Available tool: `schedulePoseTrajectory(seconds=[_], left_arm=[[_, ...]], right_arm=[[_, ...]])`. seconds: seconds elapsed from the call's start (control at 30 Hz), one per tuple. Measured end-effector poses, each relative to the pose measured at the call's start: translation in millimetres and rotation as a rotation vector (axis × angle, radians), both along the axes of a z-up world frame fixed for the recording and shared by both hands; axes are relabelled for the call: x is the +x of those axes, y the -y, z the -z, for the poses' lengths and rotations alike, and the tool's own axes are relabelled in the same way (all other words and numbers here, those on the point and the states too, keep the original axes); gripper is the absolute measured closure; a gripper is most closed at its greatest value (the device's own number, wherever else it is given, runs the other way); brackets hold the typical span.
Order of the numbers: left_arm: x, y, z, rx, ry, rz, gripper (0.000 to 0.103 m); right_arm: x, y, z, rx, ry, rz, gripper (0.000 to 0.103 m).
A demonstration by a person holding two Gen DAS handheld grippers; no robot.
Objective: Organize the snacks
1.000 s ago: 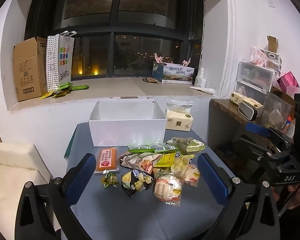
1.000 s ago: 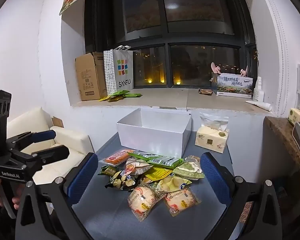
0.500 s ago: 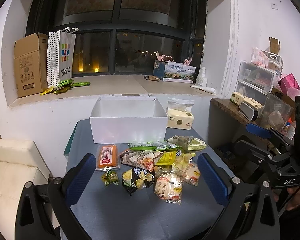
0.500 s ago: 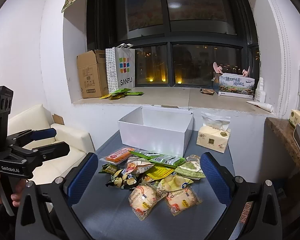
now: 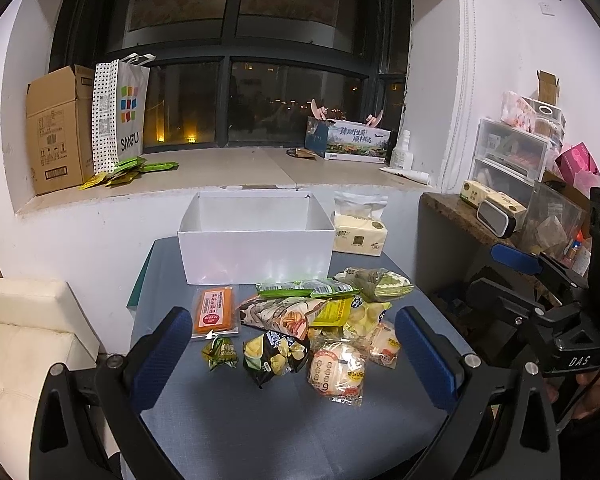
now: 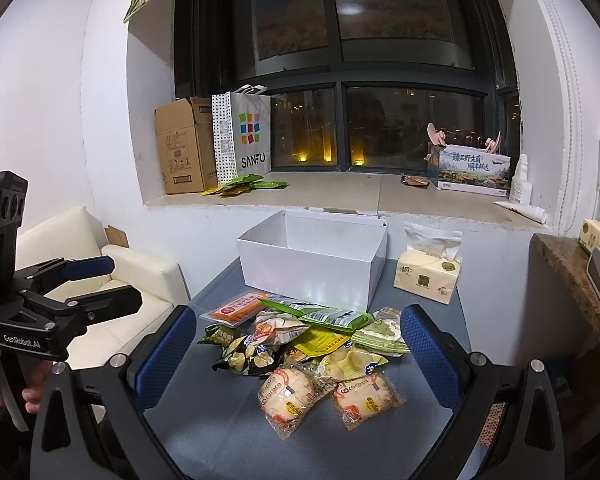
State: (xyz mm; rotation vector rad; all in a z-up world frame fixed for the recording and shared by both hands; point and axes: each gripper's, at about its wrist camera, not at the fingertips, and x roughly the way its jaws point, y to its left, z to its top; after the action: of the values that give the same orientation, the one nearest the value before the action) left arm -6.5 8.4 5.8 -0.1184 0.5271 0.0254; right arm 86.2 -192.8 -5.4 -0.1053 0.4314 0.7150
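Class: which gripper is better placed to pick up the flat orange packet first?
Left, probably. The orange packet lies at the pile's left edge, near the left gripper; the right gripper faces the round buns.

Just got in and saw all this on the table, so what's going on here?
A person holds a gripper in each hand over a grey table with a pile of snack packets on it. Both the left gripper and the right gripper are open and hold nothing. A white box stands behind the pile and looks empty, though its floor is hidden. An orange packet lies flat beside the pile. No packet has been picked up yet.
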Motion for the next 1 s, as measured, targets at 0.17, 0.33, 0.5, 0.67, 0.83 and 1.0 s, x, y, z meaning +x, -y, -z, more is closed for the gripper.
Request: schedulePoseTrajectory(seconds=[0.17,0.33,0.5,0.67,0.83,1.0], left_arm=[[-0.6,0.0,-0.4,0.001,0.002,-0.001,0.0],[-1.0,-0.1,-0.6,-0.001,0.001,-0.002,0.0],[-1.8,-1.1,-0.5,-0.003,-0.001,-0.005,0.0],[-2.3,-1.8,-0.6,-0.002,0.001,-0.008,0.0],[-2.4,-1.7,-0.8,-0.004,0.001,-0.007,0.0],[-2.5,-1.6,-0.7,-0.002,0.001,-0.007,0.0]], right_arm=[[0.7,-0.9,0.8,-0.001,0.0,-0.001,0.0],[0.8,-1.1,1.4,0.0,-0.001,-0.002,0.0],[0.3,-1.3,1.9,-0.002,-0.002,0.0,0.0],[0.3,-2.1,2.6,-0.003,-0.003,-0.001,0.0],[0.3,-2.5,2.8,-0.001,-0.004,-0.001,0.0],[0.4,-2.8,2.8,-0.002,-0.005,-0.001,0.0]])
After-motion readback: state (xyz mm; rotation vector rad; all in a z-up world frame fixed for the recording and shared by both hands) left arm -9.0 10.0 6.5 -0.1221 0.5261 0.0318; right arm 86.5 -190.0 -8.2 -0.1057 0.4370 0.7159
